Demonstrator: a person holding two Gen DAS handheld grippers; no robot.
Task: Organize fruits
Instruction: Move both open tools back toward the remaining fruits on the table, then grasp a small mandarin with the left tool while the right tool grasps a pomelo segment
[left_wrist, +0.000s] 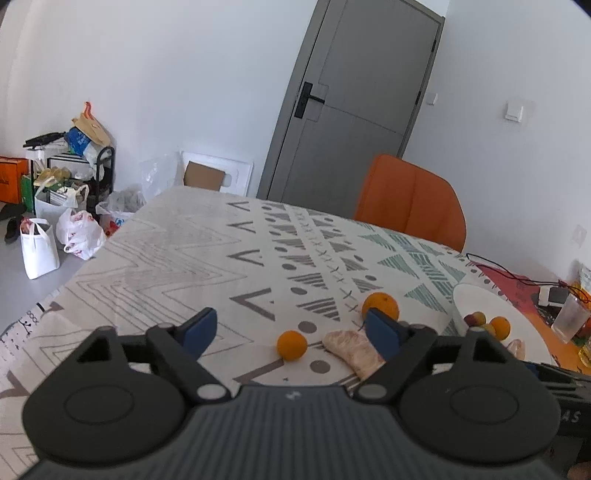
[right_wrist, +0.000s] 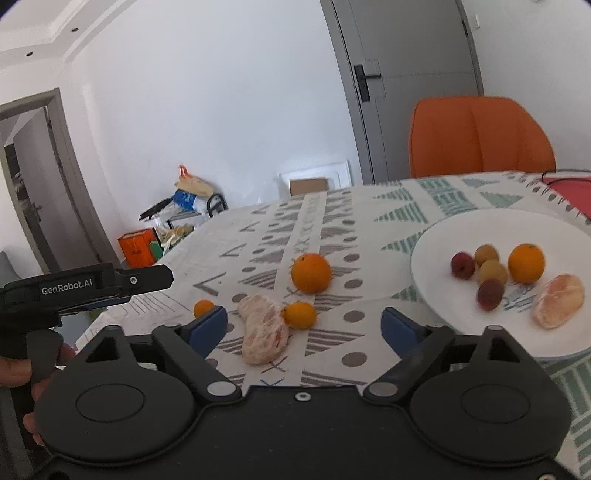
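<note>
On the patterned tablecloth lie a large orange (right_wrist: 311, 272), a peeled pomelo segment (right_wrist: 263, 329), a small orange (right_wrist: 300, 315) beside it and a smaller orange (right_wrist: 204, 307) further left. A white plate (right_wrist: 443, 236) at the right holds an orange (right_wrist: 526, 263), several small peaches (right_wrist: 490, 272) and another pomelo segment (right_wrist: 559, 305). My right gripper (right_wrist: 304, 325) is open and empty, just short of the loose fruit. My left gripper (left_wrist: 291, 328) is open and empty; a small orange (left_wrist: 291, 344) and the pomelo segment (left_wrist: 352, 352) lie between its fingers, the large orange (left_wrist: 380, 304) behind the right one.
An orange chair (right_wrist: 480, 136) stands at the table's far side. A clear cup (left_wrist: 570, 322), cables and a charger (left_wrist: 552, 295) sit at the far right by the plate (left_wrist: 480, 299). Bags and a cluttered rack (left_wrist: 70, 173) stand on the floor to the left.
</note>
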